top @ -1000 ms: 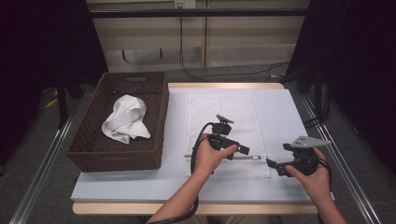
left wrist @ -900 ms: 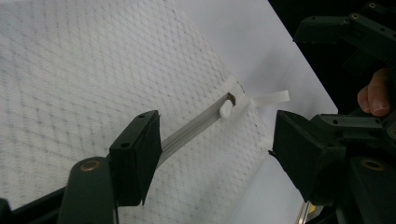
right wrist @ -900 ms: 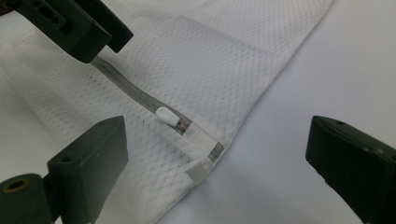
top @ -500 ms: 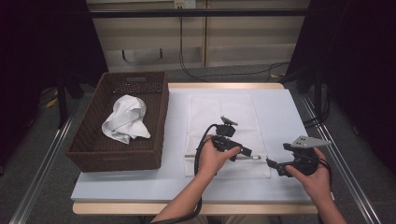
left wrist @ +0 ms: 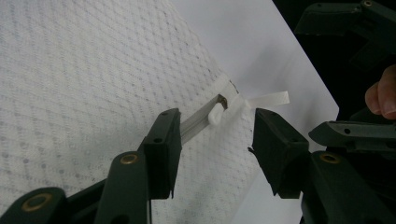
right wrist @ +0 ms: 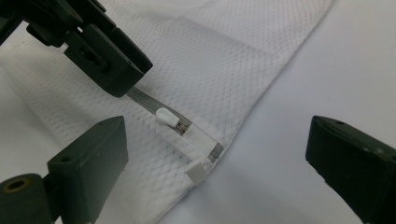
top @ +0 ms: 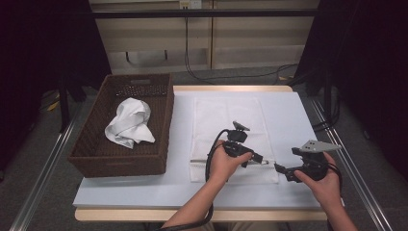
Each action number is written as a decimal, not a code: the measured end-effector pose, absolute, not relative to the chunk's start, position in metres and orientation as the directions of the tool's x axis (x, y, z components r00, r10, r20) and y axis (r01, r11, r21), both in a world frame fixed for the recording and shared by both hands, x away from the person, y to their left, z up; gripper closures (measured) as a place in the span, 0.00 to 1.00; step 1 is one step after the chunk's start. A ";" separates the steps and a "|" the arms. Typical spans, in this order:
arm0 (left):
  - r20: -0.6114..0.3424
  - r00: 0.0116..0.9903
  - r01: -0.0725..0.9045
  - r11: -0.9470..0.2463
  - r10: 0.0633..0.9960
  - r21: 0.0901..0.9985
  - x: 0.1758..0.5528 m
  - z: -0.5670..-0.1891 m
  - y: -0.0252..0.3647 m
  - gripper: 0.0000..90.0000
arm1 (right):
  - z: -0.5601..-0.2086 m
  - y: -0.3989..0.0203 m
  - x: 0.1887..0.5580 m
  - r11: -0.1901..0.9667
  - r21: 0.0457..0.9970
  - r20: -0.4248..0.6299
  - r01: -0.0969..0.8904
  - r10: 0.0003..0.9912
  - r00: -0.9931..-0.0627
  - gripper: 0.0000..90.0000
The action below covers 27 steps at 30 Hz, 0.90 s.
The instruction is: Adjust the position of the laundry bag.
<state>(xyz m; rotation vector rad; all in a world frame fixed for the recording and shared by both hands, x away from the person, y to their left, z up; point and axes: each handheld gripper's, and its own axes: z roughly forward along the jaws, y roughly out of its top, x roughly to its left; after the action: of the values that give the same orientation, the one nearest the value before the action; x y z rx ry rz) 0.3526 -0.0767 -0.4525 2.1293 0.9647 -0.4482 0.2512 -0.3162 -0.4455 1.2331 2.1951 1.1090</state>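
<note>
Bag: a white mesh bag lies flat on the worktop, right of the basket, its zipped edge toward the person.
Zip: the zip runs along the bag's near edge; its white pull sits close to the bag's right corner, with a small white tab at that corner.
Left claw: the left claw is low over the bag's near edge, half open; its jaws have just been closing. In the left gripper view the pull lies just beyond the jaw tips, between their lines, not yet pinched. Nothing is held.
Right claw: the right claw rests just off the bag's right corner, jaws wide, the bag corner and pull ahead of them, nothing gripped.
Hands: the left hand is over the bag's lower edge, the right hand near the worktop's right front.
Basket: a brown woven basket stands at the worktop's left end.
Cloth: a crumpled white cloth lies inside the basket.
</note>
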 end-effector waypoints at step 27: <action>-0.603 0.579 0.815 -0.410 0.548 0.410 0.349 -0.468 -0.099 0.74 | -0.445 -0.319 0.251 0.287 0.794 0.051 0.536 0.847 -0.529 0.06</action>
<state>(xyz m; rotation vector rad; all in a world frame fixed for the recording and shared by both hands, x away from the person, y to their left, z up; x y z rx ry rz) 0.3489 -0.0991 -0.4682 2.1198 1.0809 -0.4962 0.2512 -0.3190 -0.4450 1.2453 2.1802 1.1180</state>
